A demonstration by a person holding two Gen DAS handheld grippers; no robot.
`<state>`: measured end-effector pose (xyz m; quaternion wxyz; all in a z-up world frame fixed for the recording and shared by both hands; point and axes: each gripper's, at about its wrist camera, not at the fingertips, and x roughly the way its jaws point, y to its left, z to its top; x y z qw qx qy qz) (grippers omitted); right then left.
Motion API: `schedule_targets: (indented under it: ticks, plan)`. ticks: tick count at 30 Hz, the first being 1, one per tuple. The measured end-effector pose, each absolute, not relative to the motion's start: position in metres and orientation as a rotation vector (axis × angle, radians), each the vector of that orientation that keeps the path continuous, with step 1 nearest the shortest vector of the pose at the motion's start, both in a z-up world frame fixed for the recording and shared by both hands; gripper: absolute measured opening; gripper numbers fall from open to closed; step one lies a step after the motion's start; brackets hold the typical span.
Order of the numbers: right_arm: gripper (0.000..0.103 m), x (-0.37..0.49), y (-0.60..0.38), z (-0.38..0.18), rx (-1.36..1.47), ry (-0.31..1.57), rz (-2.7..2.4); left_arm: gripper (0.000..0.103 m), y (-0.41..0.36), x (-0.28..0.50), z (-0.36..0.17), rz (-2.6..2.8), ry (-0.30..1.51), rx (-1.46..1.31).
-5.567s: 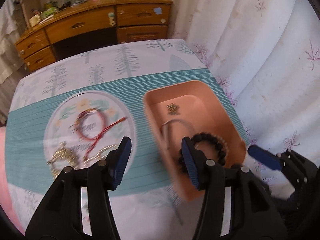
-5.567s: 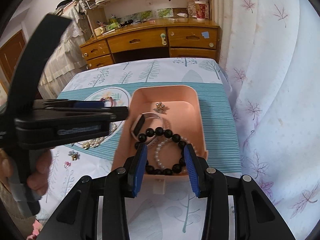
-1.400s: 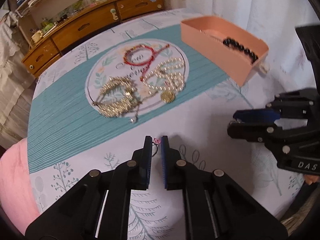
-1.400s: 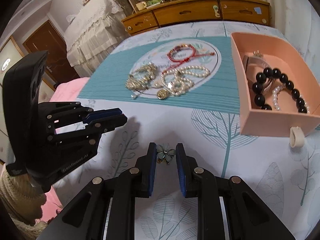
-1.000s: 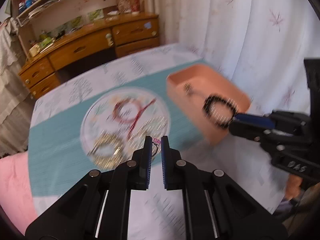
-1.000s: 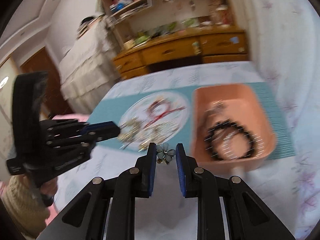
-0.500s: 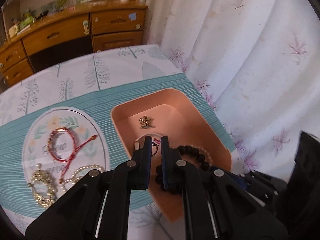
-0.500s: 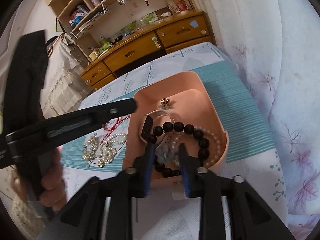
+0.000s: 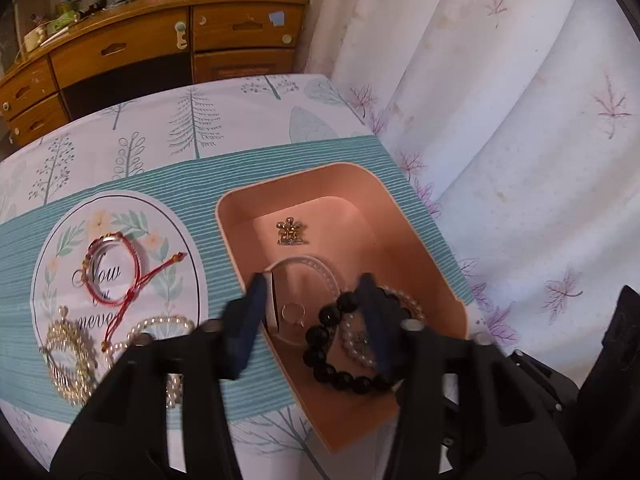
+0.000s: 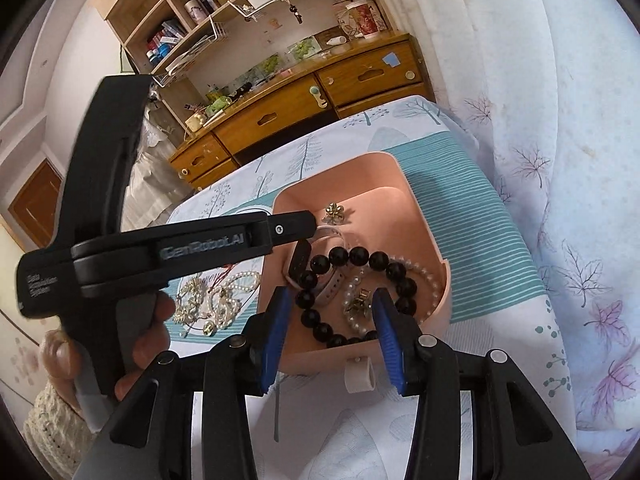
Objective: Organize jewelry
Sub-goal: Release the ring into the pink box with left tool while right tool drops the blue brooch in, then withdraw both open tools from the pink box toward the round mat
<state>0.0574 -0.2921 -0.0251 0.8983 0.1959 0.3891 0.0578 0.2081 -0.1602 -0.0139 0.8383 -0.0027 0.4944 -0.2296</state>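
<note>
both sets of fingers were spreading apart, nothing pinched between them, left gripper and right gripper hanging over the shallow pink plastic tray. the thin silver ring and small flower clip lay inside, light and slippery, best nipped by the edges. a black bead bracelet partly hid them.

- We see a peach-pink tray.
- In it we see a glossy black bead bracelet and a white pearl strand.
- We note a gold flower charm.
- The cloth is white with tree prints and a teal striped band.
- We see a red cord bracelet.
- The right gripper has blue pads.
</note>
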Motion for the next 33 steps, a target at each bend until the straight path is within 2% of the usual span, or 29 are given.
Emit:
schedule_targets:
  ticks: [11,26,33]
  plan:
    - [0.043,0.048,-0.267,-0.022,0.341,0.821,0.126,0.048,-0.118,0.173,0.002,-0.424,1.023,-0.014]
    - [0.043,0.046,-0.212,0.005,0.244,0.802,0.237,0.048,0.023,0.136,0.026,-0.202,0.98,-0.064]
    - [0.043,0.064,-0.173,0.02,0.199,0.84,0.335,0.048,0.063,0.133,0.032,-0.143,0.975,-0.057]
